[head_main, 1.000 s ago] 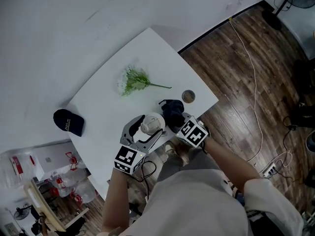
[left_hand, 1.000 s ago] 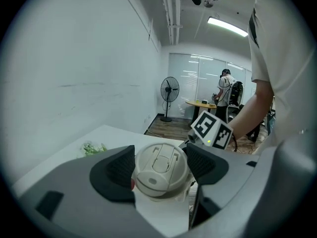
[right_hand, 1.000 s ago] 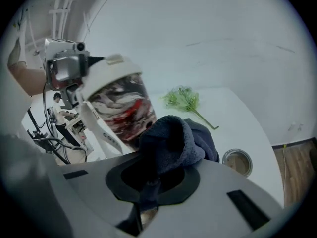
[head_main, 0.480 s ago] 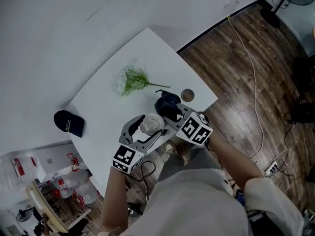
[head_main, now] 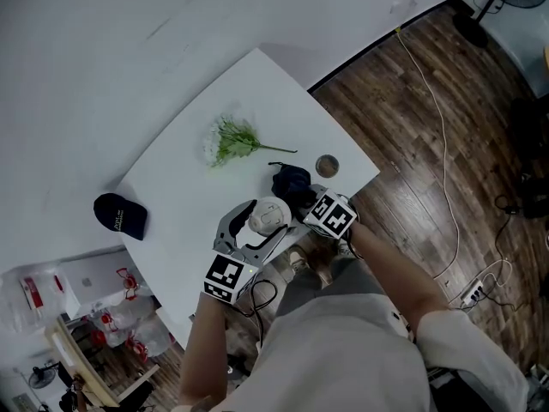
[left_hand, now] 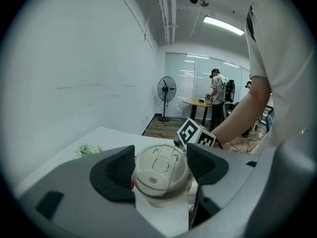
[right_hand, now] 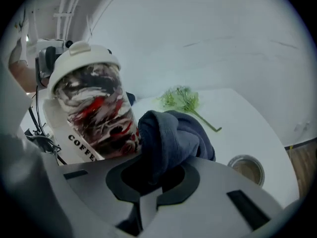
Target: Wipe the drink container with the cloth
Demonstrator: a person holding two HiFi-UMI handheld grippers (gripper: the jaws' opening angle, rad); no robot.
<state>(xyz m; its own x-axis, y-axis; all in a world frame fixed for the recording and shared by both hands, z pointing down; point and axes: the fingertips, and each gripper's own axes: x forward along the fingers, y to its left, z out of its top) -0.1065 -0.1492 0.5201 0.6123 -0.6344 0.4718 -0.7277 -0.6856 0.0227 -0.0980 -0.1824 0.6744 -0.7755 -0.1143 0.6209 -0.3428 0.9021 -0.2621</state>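
Head cam steep down, far; gripper cams close-up; all share cup (head_main: 268, 215).

So the layout: the drink container (right_hand: 94, 113) sits between the jaws of the left gripper (head_main: 264, 220), tilted, over the near edge of the table (head_main: 257, 93). Just to its right, the cloth (right_hand: 171, 138) is pinched in the right gripper (right_hand: 156, 177) and bunched up against the container's side. Farther back on the table lies a flower sprig (head_main: 233, 141), stem pointing right. A small round tin (head_main: 327, 166) sits right of the cloth, near the table's right edge. A cap (head_main: 119, 214) is way off at the left corner.
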